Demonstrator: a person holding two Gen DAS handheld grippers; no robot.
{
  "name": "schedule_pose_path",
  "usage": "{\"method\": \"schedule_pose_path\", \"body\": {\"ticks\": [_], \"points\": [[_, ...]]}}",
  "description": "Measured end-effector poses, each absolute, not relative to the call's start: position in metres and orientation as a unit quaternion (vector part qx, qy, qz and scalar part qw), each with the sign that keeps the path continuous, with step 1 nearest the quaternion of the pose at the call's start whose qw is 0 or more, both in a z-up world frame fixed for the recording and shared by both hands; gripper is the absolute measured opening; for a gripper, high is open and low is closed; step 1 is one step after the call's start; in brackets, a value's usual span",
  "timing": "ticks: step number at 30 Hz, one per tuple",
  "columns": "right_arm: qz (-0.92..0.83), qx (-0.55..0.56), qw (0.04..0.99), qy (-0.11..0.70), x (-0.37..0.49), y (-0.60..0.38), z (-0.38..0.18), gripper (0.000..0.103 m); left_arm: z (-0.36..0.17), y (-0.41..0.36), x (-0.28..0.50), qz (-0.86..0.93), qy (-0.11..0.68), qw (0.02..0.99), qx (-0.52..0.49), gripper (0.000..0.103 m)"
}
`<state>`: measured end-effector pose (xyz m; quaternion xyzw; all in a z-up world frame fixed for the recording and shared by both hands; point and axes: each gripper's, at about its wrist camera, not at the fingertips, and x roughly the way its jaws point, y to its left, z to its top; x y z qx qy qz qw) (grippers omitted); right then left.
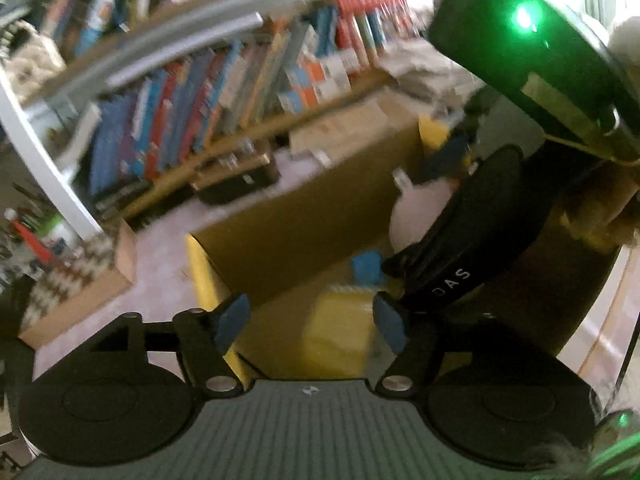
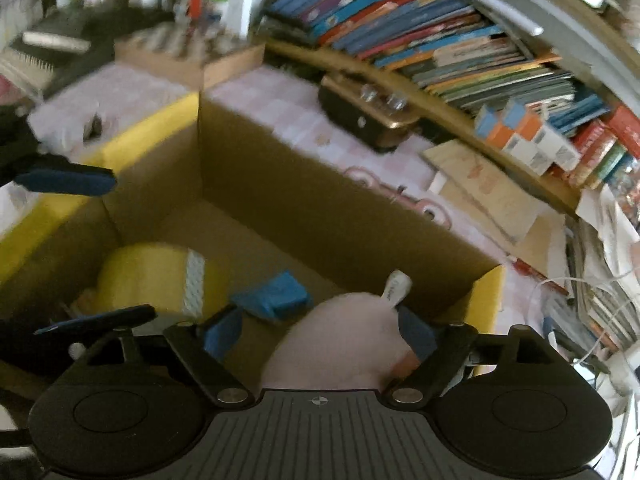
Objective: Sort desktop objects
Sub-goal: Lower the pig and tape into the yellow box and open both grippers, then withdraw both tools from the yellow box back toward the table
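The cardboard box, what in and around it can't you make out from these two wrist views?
- Pale pink object, right wrist view: its near end is hidden behind the right gripper body, so what it is stays unclear.
- Yellow roll: motion blur hides its detail; the left gripper's finger covers its lower edge.
- Cardboard box, left wrist view: a black device hides its right side.
- Book titles: blurred.

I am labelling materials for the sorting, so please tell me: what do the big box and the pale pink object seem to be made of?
Box: apparently corrugated cardboard, matte brown inside, with yellow rim edges.
Pale pink object: smooth and rounded, with a white tab on top; perhaps soft plastic or fabric, but blur leaves this open.
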<state>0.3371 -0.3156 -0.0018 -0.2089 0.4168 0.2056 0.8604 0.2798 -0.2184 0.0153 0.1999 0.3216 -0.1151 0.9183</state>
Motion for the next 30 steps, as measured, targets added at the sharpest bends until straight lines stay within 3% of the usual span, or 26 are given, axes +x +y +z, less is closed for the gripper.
{"method": "schedule_pose_path", "body": {"ticks": [3,9,21,30], "points": [[0.195,-0.160,0.881,0.400,0.332,-0.329,0.015,0.088,0.034,-0.213,0.269,-0.103,0.288,0.933,0.189,0.084],[0.158,-0.078,0.926,0.335,0.305,-0.359,0.051,0.089,0.064,-0.197,0.243,-0.075,0.247,0.954,0.154,0.092],[0.095,0.004,0.963,0.252,0.227,-0.374,0.074,0.089,0.085,-0.173,0.184,-0.066,0.210,0.971,0.097,0.099],[0.015,0.003,0.978,0.210,0.155,-0.347,0.061,0.089,0.063,-0.137,0.146,-0.048,0.229,0.971,0.048,0.101]]}}
